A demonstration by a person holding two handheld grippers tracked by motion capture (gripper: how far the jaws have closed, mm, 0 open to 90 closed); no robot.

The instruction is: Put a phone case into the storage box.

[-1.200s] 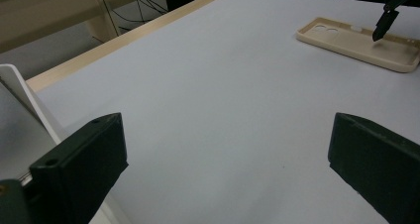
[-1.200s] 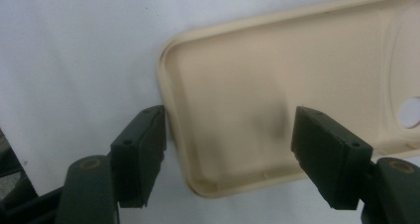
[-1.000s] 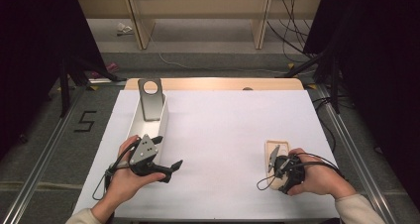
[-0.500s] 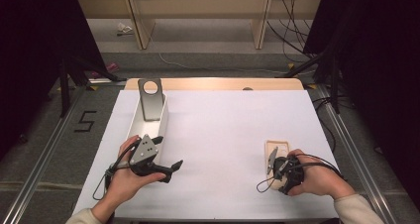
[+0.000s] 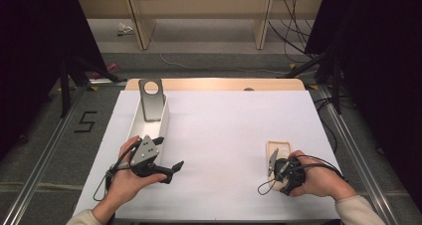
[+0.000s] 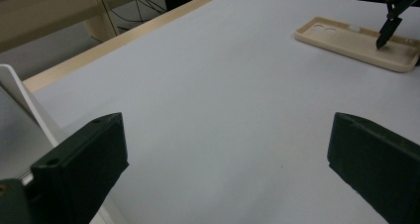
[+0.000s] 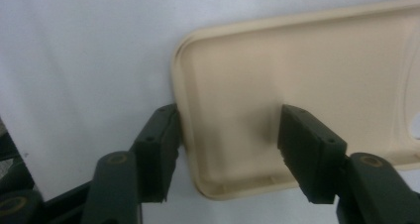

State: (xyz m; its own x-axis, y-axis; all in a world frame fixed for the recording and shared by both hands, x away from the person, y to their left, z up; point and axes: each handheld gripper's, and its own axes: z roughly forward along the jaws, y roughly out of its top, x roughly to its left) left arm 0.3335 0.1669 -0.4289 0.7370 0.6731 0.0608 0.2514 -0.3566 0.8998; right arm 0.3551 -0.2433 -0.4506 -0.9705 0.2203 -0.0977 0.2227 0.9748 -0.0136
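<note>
At the white table's (image 5: 224, 135) near right, right gripper (image 7: 225, 149) jaws just narrowing astride the beige phone case's (image 7: 307, 80) rim, not yet clamped, ready to pinch; left gripper (image 6: 223, 169) wide open, empty.

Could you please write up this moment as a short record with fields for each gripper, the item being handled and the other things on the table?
work surface: white table
item handled: beige phone case, lying open side up
right gripper: jaws astride the case's end wall, one outside, one inside; they have just been closing, grip not yet firm
left gripper: open, nothing between the jaws, beside the white tray
in tray: grey metal plate with a round hole
</note>
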